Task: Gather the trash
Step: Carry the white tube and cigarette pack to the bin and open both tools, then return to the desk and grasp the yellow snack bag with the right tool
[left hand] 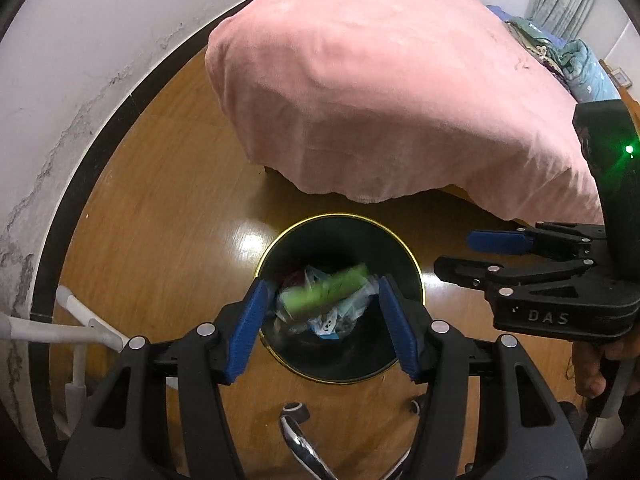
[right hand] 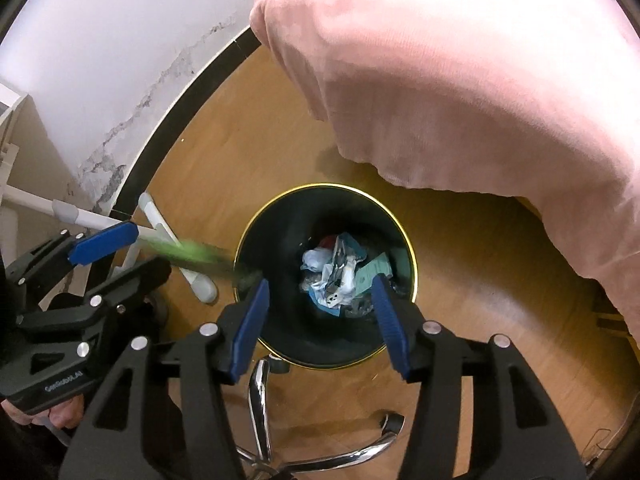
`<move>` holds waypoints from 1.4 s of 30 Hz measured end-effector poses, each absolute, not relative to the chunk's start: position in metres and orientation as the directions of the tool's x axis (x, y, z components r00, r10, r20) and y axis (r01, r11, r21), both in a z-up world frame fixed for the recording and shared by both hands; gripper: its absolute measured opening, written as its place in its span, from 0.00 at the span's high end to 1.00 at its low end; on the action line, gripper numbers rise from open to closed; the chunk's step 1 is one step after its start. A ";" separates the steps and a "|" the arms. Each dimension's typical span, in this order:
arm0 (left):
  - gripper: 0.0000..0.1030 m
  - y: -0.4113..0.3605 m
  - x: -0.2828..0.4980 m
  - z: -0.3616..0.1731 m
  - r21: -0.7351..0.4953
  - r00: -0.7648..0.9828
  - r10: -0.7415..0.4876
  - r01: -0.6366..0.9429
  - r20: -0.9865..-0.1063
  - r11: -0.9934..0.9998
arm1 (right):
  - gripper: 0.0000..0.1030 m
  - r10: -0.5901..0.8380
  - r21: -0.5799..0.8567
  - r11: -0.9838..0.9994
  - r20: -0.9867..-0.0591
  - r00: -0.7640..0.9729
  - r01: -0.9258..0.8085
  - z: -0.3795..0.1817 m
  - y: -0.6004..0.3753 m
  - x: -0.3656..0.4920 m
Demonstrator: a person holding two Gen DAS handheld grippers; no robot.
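Pink blanket (left hand: 380,92) hangs over bed edge, above wooden floor (left hand: 168,208). Black bin (right hand: 280,216) stands on floor, crumpled trash (right hand: 334,276) inside. We hold left gripper (left hand: 322,320) and right gripper (right hand: 318,320) spread above bin, pinching nothing. Blurred green wrapper (left hand: 326,286) over bin mouth, touching no pad.

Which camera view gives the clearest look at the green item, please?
The left wrist view: the green item shows whole, slightly blurred, over the bin. The right wrist view shows only a smeared green streak at the bin's left rim.
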State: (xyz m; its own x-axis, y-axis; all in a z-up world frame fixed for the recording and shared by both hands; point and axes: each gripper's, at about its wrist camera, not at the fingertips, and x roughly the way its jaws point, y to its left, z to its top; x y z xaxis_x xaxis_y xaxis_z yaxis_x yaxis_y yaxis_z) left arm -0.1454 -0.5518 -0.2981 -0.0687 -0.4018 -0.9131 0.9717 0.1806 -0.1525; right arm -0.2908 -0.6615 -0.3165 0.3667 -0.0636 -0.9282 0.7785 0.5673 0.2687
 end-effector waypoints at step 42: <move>0.06 -0.004 0.096 0.024 0.080 0.673 -0.234 0.401 -0.701 0.912 | 0.07 0.280 0.016 0.927 -0.693 0.664 -0.374 -0.015 -0.251 0.048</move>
